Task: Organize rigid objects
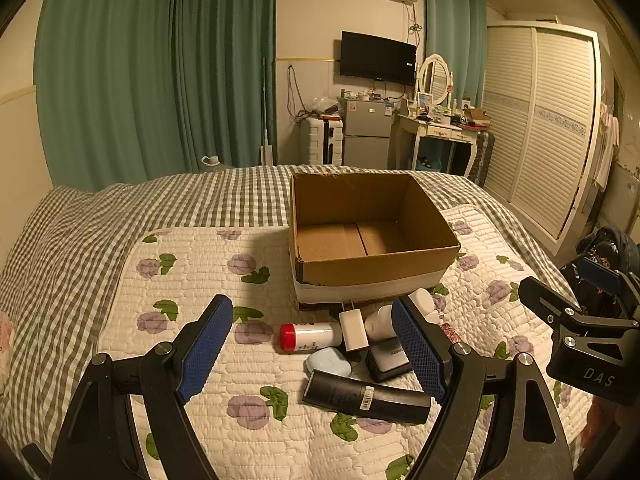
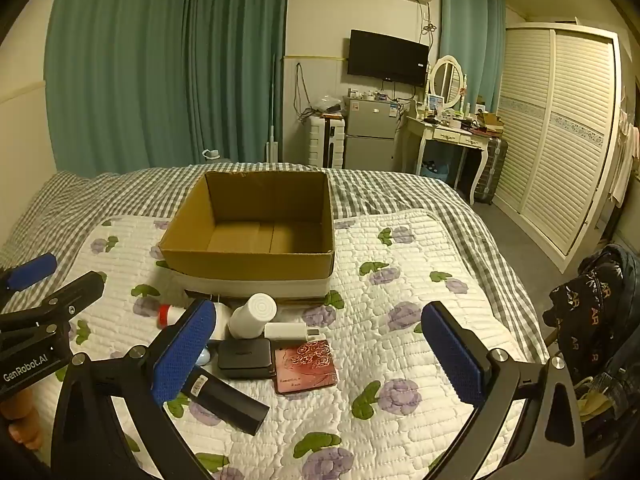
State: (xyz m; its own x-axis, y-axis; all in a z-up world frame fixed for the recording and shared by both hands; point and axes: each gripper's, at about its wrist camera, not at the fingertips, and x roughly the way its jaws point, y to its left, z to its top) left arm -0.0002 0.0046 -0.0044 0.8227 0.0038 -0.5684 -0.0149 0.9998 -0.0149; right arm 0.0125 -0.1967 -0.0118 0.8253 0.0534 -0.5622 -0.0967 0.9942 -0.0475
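Left tool point(image 1: 314, 350) and right tool point(image 2: 326, 354) gape wide, holding nothing

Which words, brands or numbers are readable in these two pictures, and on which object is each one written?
"DAS": on the black body of the right tool, seen from the left wrist view.
"GenRobot.AI": on the black body of the left tool, seen from the right wrist view.
"AR", repeated: on the dark garment beside the bed.
Too small or blurred to read: the sticker on the black bottle, the print on the black box, the script on the pink card.
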